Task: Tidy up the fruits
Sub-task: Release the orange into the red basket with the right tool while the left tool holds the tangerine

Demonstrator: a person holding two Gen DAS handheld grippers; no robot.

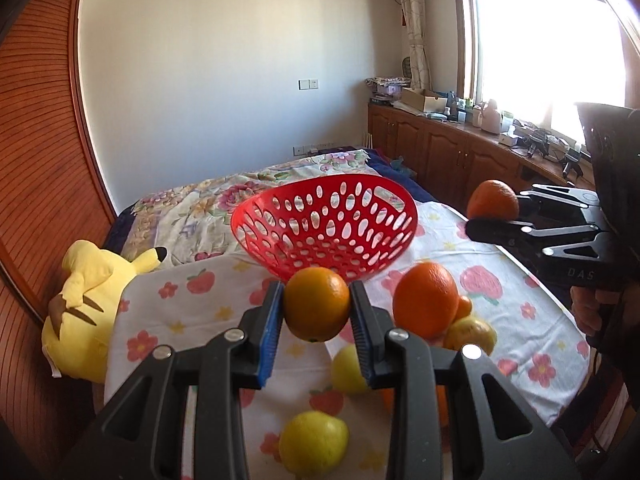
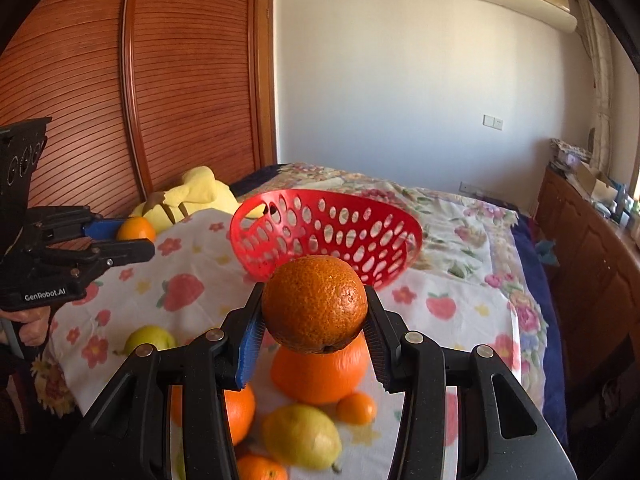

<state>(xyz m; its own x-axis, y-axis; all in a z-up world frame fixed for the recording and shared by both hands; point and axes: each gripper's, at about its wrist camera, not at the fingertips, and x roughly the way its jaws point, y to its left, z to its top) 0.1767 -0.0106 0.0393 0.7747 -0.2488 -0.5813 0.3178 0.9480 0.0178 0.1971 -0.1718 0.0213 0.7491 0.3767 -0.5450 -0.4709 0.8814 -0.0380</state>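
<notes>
Nearest the left wrist camera, the left tool (image 1: 317, 312) is clamped on a smooth orange (image 1: 317, 305), blue pads pressing both of its sides, the fruit lifted above the flowered cloth (image 1: 192, 320). Below and beside it on the cloth lies the loose pile: a yellow pear (image 1: 313, 442) nearest, another pear (image 1: 347, 370) under the right finger, a large bright orange (image 1: 425, 299) to the right with a small mandarin (image 1: 464, 307) and a third yellow fruit (image 1: 471, 334) tucked against it.

Over to the right wrist view: the right tool (image 2: 315, 322) is clamped on a rough-skinned orange (image 2: 315, 304), held directly above the large orange (image 2: 320, 372) in the pile. A yellow pear (image 2: 302, 436) and a small mandarin (image 2: 356, 408) sit just below.

Farther on, the red perforated basket (image 1: 324, 224) rests tilted on the bed, just beyond both held fruits and holding none that I can see. At far left a yellow plush toy (image 1: 80, 312) lies against the cloth's edge, beside the wooden slatted wardrobe (image 1: 36, 140).
</notes>
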